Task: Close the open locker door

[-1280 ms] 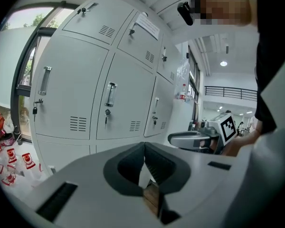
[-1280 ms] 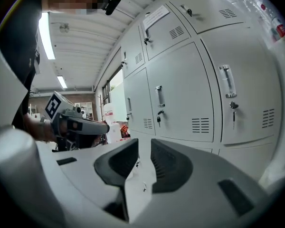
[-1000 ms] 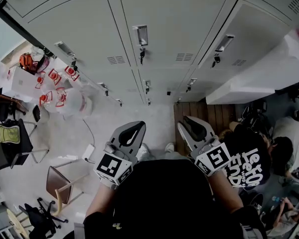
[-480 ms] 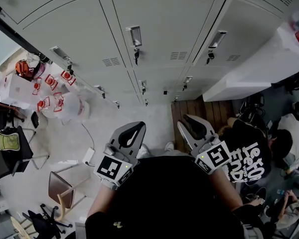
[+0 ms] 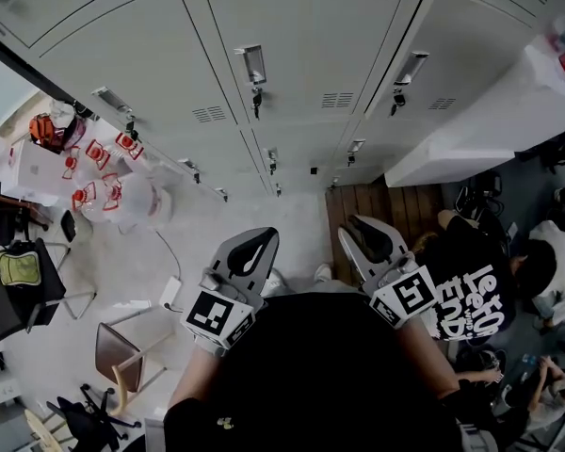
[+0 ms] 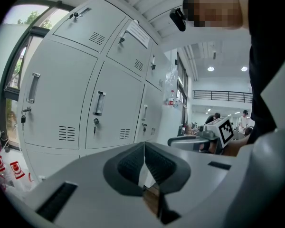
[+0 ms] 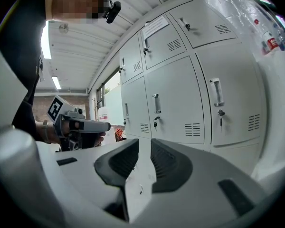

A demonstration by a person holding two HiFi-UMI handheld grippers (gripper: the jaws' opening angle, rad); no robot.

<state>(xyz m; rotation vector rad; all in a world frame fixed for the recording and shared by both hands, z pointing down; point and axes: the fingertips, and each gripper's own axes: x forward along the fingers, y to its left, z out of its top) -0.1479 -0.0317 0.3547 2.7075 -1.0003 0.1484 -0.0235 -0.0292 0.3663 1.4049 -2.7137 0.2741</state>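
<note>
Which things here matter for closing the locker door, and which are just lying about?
Job: white door panel jutting out at right, apparently the open one; left gripper, shut; right gripper, slightly open, just narrowed, empty.
Lying about: chair; red-and-white packages; green backpack.

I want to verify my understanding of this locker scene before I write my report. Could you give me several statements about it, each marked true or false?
1. The left hand-held gripper grips a key. False: its jaws are together and hold nothing.
2. A key hangs below a locker handle. True.
3. The right hand-held gripper is clamped on a handle. False: its jaws, which have just closed a little, stand slightly apart with nothing between them.
4. A chair stands at the person's left side. True.
</note>
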